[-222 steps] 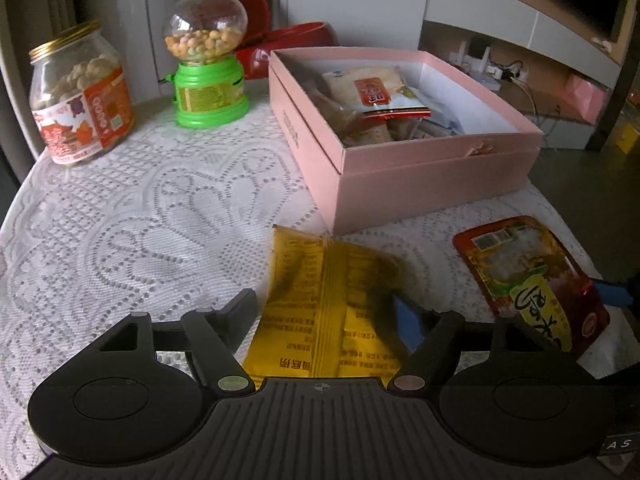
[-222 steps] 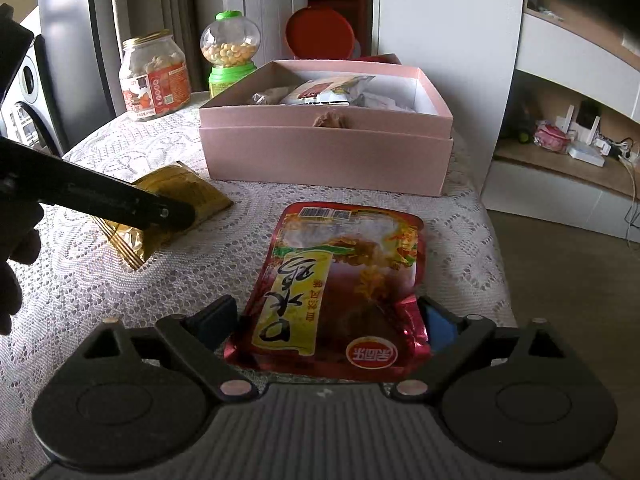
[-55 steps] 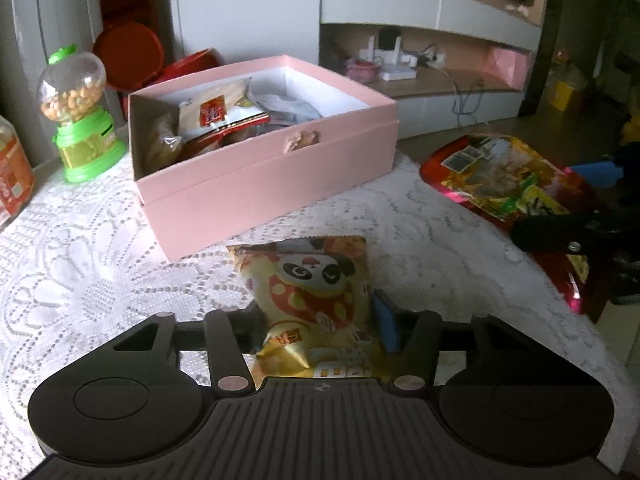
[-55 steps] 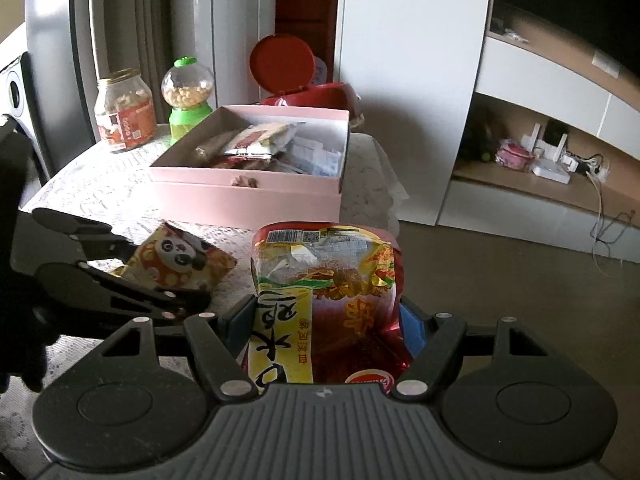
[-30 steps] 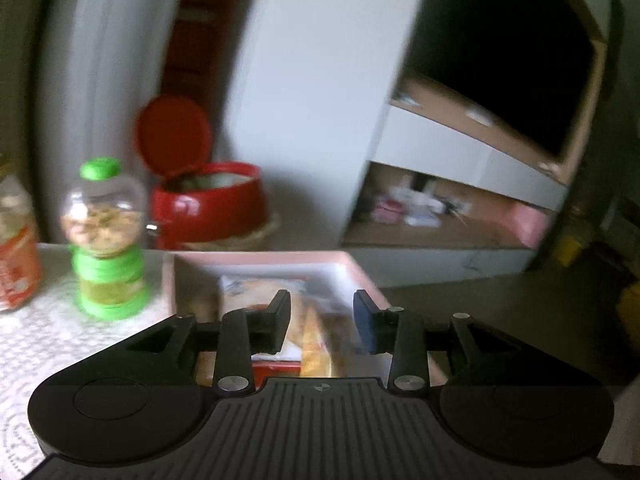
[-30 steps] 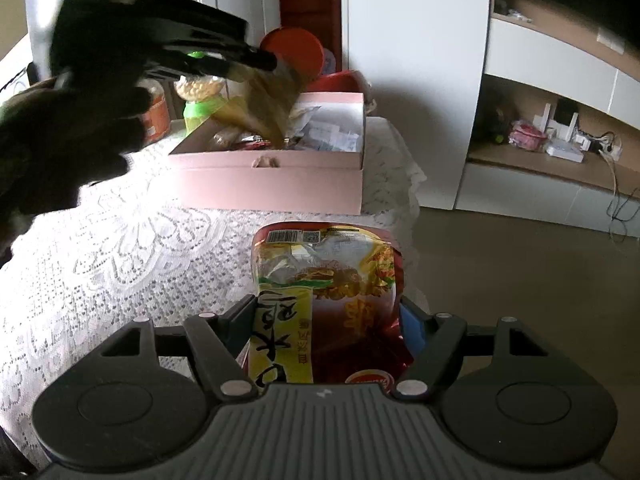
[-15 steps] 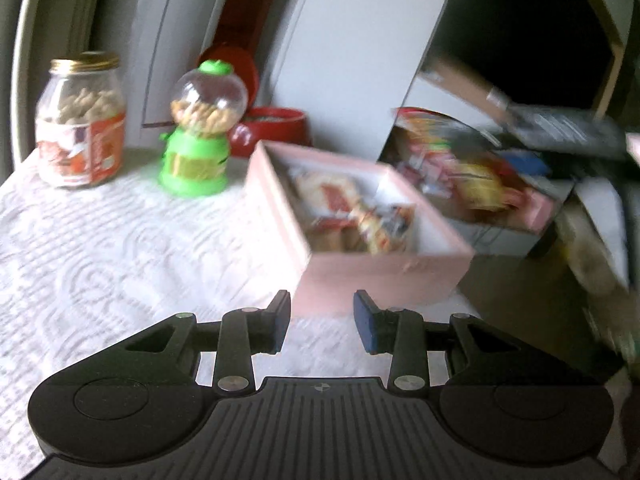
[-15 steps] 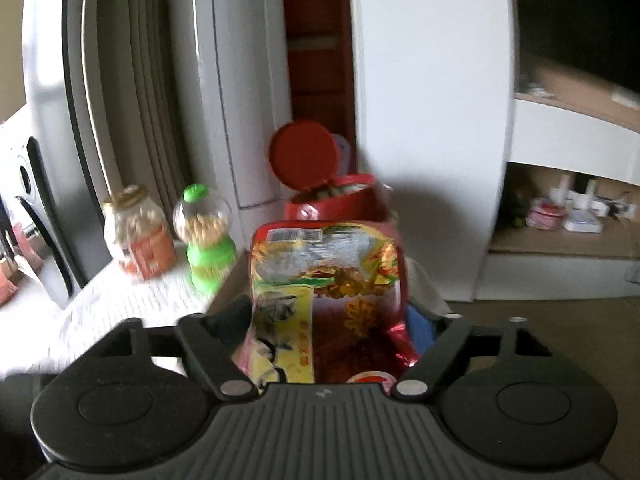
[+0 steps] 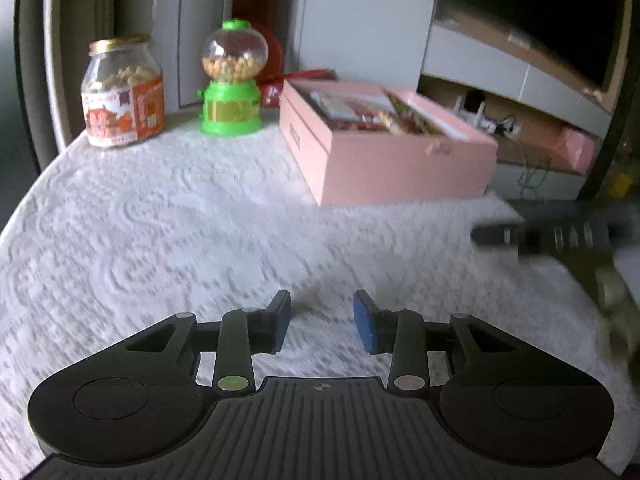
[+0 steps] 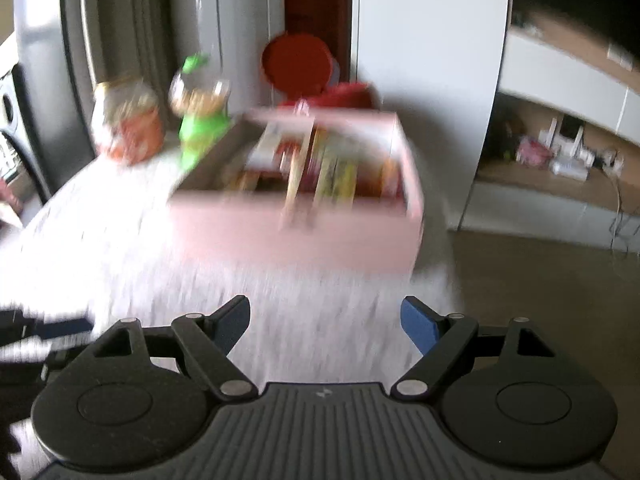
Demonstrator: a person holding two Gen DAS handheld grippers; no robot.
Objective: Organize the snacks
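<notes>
Hovering low over the lace cloth (image 9: 168, 216), the left gripper (image 9: 322, 314) has its jaws parted with a moderate gap and nothing between them; only bare cloth shows between the blue pads (image 9: 364, 322). The right gripper (image 10: 324, 320) has its jaws spread wide, also with nothing between them, and looks across the cloth (image 10: 120, 248) toward the pink box (image 10: 300, 236).

The box (image 9: 400, 168) sits on the far right part of the table, open at the top, close to the table's right edge. Snack packs (image 9: 372, 114) stand packed inside it, several on edge side by side; in the right wrist view the packs (image 10: 320, 164) are smeared by motion blur, so their prints cannot be read. One flat white and red pack lies toward the back of the box.

Left of the box, and just beside its back corner, stands a green candy dispenser (image 9: 232, 84) with a clear globe of round sweets. Farther left, apart from it, stands a glass jar (image 9: 122, 92) with a gold lid and an orange label. Both also show, blurred, in the right wrist view: dispenser (image 10: 200, 120), jar (image 10: 128, 120).

Behind the box a red bin (image 10: 320, 84) with its round lid raised stands against the white wall.

In the left wrist view the right gripper (image 9: 552, 234) appears as a dark blurred bar at the right edge, over the table's near right side, well apart from the box.
</notes>
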